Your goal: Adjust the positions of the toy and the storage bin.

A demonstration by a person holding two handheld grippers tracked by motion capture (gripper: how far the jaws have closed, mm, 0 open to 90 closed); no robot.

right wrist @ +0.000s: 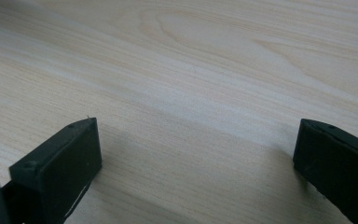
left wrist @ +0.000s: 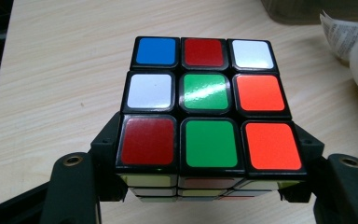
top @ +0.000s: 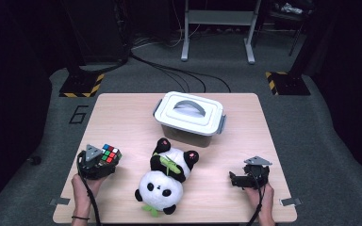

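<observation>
A colour puzzle cube (top: 110, 154) sits between the jaws of my left gripper (top: 104, 160) at the table's left front. In the left gripper view the cube (left wrist: 207, 112) is clamped on both sides and held a little above the wood, its top face showing blue, red, white, green and orange squares. My right gripper (top: 238, 179) rests low at the right front, pointing left. Its two black fingers (right wrist: 60, 163) stand wide apart over bare wood with nothing between them. A plush panda (top: 167, 176) lies on its back in the middle front.
A grey plastic box with a white lid and handle (top: 190, 117) stands at the back middle of the wooden table (top: 122, 117). The panda's white edge and paper tag (left wrist: 349, 37) show at the right of the left gripper view.
</observation>
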